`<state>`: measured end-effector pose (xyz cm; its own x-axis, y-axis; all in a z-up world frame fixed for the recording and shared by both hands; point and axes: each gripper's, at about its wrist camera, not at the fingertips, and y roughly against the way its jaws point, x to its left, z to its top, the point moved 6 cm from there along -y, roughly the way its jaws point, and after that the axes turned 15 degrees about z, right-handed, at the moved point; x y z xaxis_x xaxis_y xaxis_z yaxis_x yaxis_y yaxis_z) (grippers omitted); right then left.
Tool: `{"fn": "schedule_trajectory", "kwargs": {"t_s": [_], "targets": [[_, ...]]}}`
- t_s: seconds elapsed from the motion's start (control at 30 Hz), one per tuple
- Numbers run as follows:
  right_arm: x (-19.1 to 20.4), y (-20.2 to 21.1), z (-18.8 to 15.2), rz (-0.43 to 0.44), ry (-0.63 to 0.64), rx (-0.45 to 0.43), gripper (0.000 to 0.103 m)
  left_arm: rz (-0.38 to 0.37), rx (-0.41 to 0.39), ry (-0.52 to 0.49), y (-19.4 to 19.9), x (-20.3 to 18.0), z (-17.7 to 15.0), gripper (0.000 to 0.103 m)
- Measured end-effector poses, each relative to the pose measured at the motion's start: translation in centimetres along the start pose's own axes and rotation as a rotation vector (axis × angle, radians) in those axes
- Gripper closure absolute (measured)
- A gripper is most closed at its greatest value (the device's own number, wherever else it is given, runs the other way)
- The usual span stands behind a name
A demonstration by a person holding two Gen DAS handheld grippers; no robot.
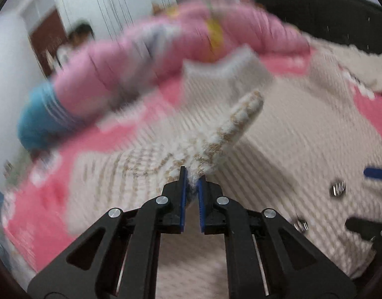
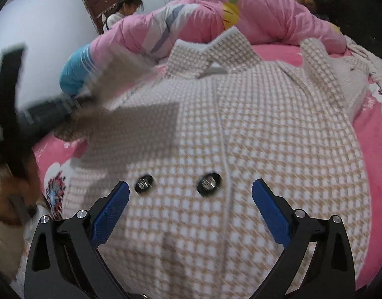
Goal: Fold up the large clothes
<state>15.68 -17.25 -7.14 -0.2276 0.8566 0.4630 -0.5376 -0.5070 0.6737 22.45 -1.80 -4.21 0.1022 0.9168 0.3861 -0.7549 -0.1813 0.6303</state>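
checked coat [image 2: 240, 137] on pink bed [image 2: 372, 134], left tongs [image 1: 192, 178] pinching sleeve [image 1: 230, 129]

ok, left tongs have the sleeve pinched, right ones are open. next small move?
Probably carry the sleeve across and lay it flat on the checked coat's front. The left tongs are shut on the cuff, lifted clear of the coat; the right tongs hang open above the buttons, holding nothing.
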Motion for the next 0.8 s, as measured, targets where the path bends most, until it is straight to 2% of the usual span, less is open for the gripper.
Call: {"fn": "schedule_trajectory", "kwargs": {"t_s": [0.03,0.1,0.17,0.23,0.27,0.3,0.4,0.5,0.57,0.67,0.8], "targets": [[-0.4,0.0,-0.3,-0.001,-0.009,0.013,0.006,-0.013,0.065,-0.002,-1.4,-1.4,-2.1,0.094],[-1.1,-0.1,-0.9,0.005,-0.028,0.04,0.006,0.004,0.105,-0.015,-2.5,-2.2,-4.3,0.09],[-1.7,0.0,-1.2,0.0,-0.043,0.047,0.006,0.023,0.07,-0.015,-1.9,-2.2,-4.8,0.085],[-2.0,0.2,-1.2,-0.004,-0.05,0.039,0.006,-0.027,0.073,0.001,-1.0,-2.0,-5.1,0.061],[-2.1,0.2,-1.0,-0.007,-0.054,0.035,0.006,-0.067,0.077,0.021,-0.6,-1.9,-5.2,0.035],[-2.3,0.3,-0.7,-0.012,-0.055,0.029,0.006,-0.091,0.073,0.043,0.0,-1.7,-5.2,0.022],[-2.8,-0.2,-0.4,-0.06,-0.046,0.036,0.006,-0.075,0.052,0.052,0.8,-2.0,-5.4,0.018],[-3.8,-1.6,-0.9,-0.108,-0.046,0.095,0.006,-0.056,0.117,0.049,-0.2,-2.7,-6.7,0.016],[-3.7,-1.7,-1.0,-0.131,-0.008,0.101,0.006,-0.064,0.136,0.101,-1.1,-2.5,-7.0,0.013],[-3.7,-1.8,-1.3,-0.144,0.009,0.106,0.006,-0.089,0.171,0.152,-1.5,-1.8,-7.5,0.008],[-3.8,-1.9,-1.3,-0.133,-0.003,0.115,0.006,-0.119,0.188,0.168,-1.6,-1.6,-7.9,0.008]]}}
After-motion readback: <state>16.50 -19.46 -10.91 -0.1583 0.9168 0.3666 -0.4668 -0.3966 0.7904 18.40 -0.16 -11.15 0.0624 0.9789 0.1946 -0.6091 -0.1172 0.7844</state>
